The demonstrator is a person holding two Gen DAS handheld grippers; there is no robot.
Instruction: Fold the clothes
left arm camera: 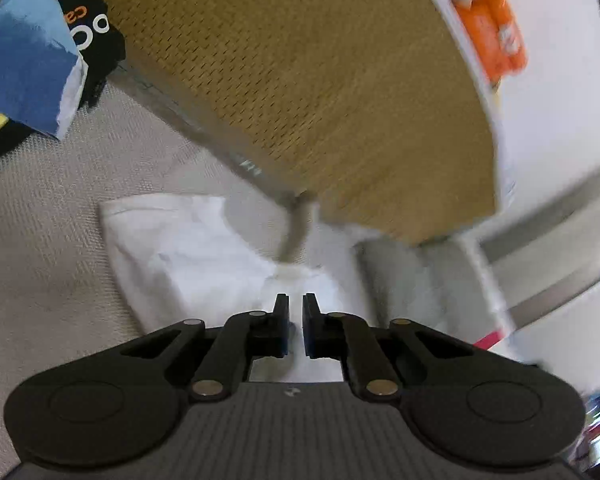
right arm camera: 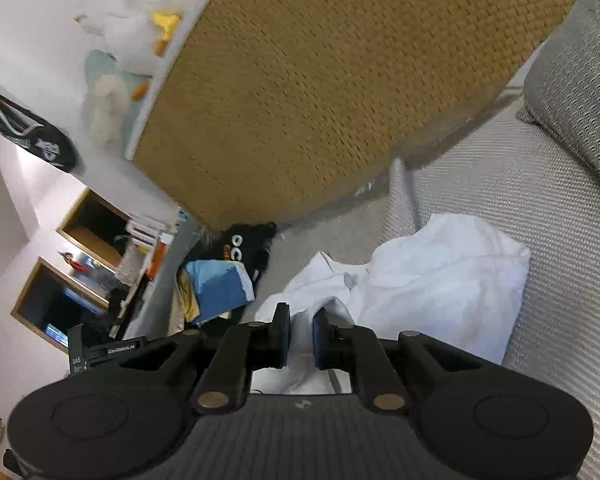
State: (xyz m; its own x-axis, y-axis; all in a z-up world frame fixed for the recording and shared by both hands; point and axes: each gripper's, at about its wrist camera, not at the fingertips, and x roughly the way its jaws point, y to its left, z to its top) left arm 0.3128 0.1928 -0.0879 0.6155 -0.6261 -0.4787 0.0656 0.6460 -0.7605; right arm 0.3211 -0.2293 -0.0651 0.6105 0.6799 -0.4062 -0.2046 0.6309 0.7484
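Note:
A white garment [left arm camera: 196, 240] lies partly folded on the grey woven bed surface [left arm camera: 40, 220]. My left gripper [left arm camera: 296, 300] is shut on a fold of the white garment, whose cloth runs between the fingers. In the right wrist view the same white garment [right arm camera: 440, 276] lies bunched on the grey surface [right arm camera: 500, 184]. My right gripper [right arm camera: 300, 312] is shut on a ridge of its cloth near the front edge.
A brown woven headboard [left arm camera: 300, 80] rises behind the bed and also shows in the right wrist view [right arm camera: 340, 80]. A pile of blue and black clothes [left arm camera: 32, 68] lies at the left, also visible in the right wrist view [right arm camera: 220, 284]. A grey pillow [right arm camera: 572, 120] lies at the right. Shelves [right arm camera: 80, 272] stand beside the bed.

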